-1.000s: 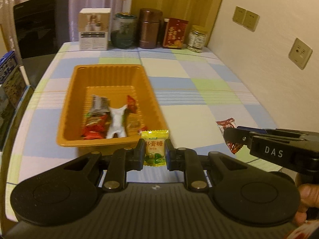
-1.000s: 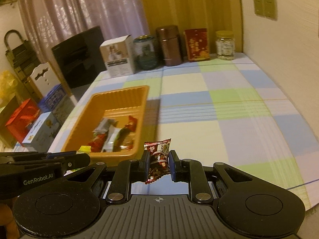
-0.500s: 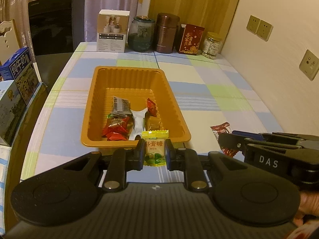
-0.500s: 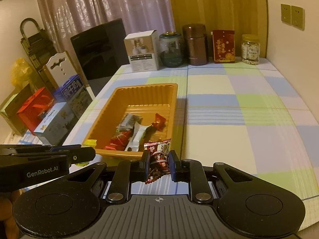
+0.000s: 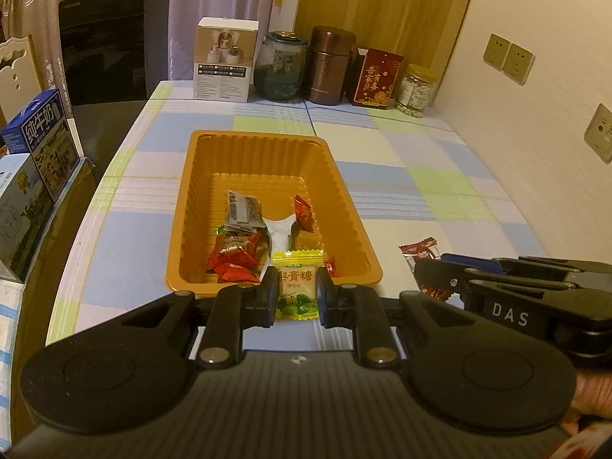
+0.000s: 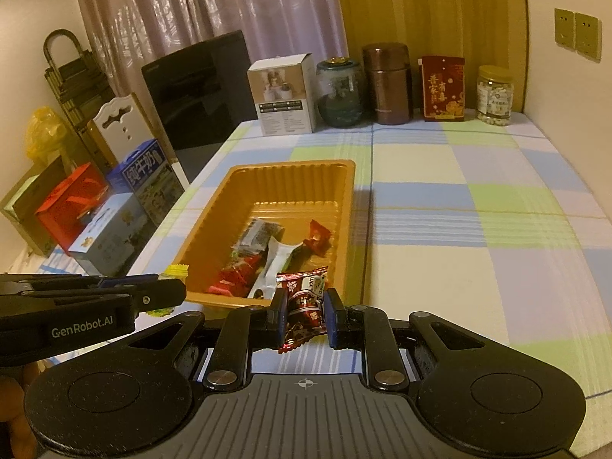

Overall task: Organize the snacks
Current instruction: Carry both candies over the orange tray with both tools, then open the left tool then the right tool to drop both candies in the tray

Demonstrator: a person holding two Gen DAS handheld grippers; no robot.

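Your left gripper (image 5: 297,296) is pinched shut on a yellow candy packet (image 5: 298,290), the pads bearing on its two side edges, with the crimped top and the printed green fruit showing between them. Your right gripper (image 6: 305,315) is likewise closed on a dark red candy wrapper (image 6: 304,303), which hangs crumpled and a little askew in the jaws.

Both sweets are light, and their foil looks thin and slick, so I judge they could twist or slide out if you squeeze only the loose wrapper ends; take hold across the firm middle, as you do now.

Just ahead of both grippers stands the orange tray (image 5: 344,191) on the checked tablecloth (image 6: 478,229), already holding several wrapped snacks (image 5: 233,252). Each packet sits near its front rim.
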